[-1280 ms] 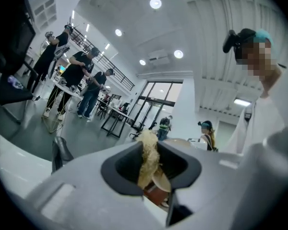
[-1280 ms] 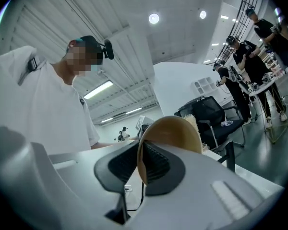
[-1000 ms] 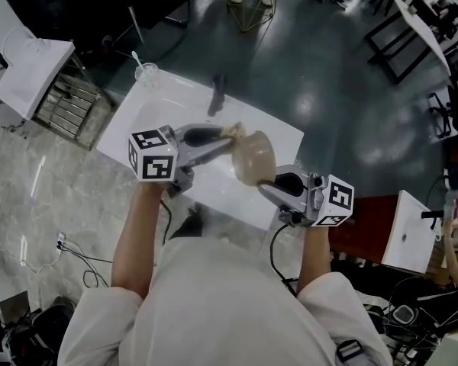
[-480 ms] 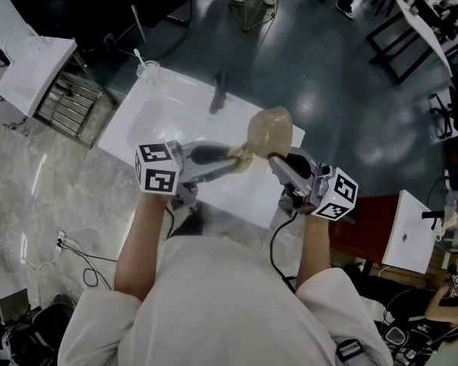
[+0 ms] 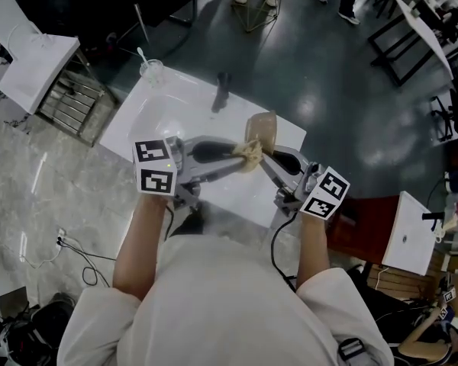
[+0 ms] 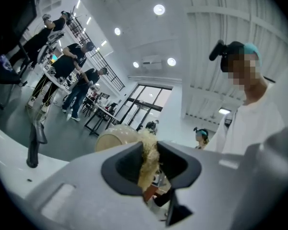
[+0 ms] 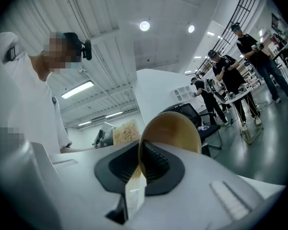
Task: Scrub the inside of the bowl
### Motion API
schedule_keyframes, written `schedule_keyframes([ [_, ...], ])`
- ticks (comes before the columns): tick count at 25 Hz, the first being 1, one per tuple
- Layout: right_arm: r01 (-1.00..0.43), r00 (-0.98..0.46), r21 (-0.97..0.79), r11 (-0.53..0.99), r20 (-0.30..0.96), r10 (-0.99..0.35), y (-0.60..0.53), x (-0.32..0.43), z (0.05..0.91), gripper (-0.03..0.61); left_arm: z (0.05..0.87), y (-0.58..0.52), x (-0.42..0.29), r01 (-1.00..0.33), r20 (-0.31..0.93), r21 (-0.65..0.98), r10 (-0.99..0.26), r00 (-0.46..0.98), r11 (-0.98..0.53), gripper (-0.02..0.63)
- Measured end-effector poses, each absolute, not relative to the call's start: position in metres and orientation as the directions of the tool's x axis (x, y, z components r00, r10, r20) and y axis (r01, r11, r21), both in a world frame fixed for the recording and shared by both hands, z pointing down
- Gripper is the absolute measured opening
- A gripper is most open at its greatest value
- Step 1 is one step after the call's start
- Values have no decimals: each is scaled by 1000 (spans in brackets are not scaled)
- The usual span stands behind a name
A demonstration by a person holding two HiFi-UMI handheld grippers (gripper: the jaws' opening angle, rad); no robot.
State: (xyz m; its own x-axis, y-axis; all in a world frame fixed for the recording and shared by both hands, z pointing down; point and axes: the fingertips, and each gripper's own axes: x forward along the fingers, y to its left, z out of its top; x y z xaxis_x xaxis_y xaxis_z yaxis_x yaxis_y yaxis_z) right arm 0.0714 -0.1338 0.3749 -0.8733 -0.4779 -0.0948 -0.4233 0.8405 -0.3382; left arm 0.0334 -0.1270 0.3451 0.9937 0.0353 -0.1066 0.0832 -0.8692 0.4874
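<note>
Gripping rim of tan bowl [image 5: 263, 128], right tongs [image 7: 140, 164] clenched, left tongs [image 6: 149, 166] clamping fibrous scrubber [image 6: 148, 155] beside it

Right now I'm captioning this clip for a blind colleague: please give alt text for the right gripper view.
The right tongs clamp the rim of a round tan bowl held on edge. To its left, the left tongs hold a yellowish fibrous scrub pad, beside a person in a white shirt.

Tan round bowl [image 5: 263, 128] tilted on edge, frame centre; pale-yellow fibrous scrub pad [image 5: 249, 152] just beside, lower left.
</note>
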Motion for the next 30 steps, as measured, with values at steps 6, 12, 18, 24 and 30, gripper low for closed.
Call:
schedule_keyframes([
  [6, -474, -876, -264, 840, 38, -481, -129, 71, 395, 15, 338, -131, 37, 31, -47, 450, 11, 999, -892, 91],
  [12, -489, -870, -191, 851, 177, -460, -115, 61, 416, 15, 336, -139, 42, -26, 31, 381, -15, 999, -924, 91],
  [18, -403, -909, -191, 895, 200, -366, -92, 51, 423, 17, 329, -148, 40, -52, 38, 345, -41, 998, -937, 89],
  [24, -275, -959, -229, 934, 127, -252, -68, 40, 412, 18, 341, -163, 35, -116, 98, 322, -89, 991, -940, 87],
  [30, -197, -980, -249, 948, 18, -199, -66, 42, 389, 25, 360, -177, 28, -90, 41, 438, -80, 996, -895, 86],
])
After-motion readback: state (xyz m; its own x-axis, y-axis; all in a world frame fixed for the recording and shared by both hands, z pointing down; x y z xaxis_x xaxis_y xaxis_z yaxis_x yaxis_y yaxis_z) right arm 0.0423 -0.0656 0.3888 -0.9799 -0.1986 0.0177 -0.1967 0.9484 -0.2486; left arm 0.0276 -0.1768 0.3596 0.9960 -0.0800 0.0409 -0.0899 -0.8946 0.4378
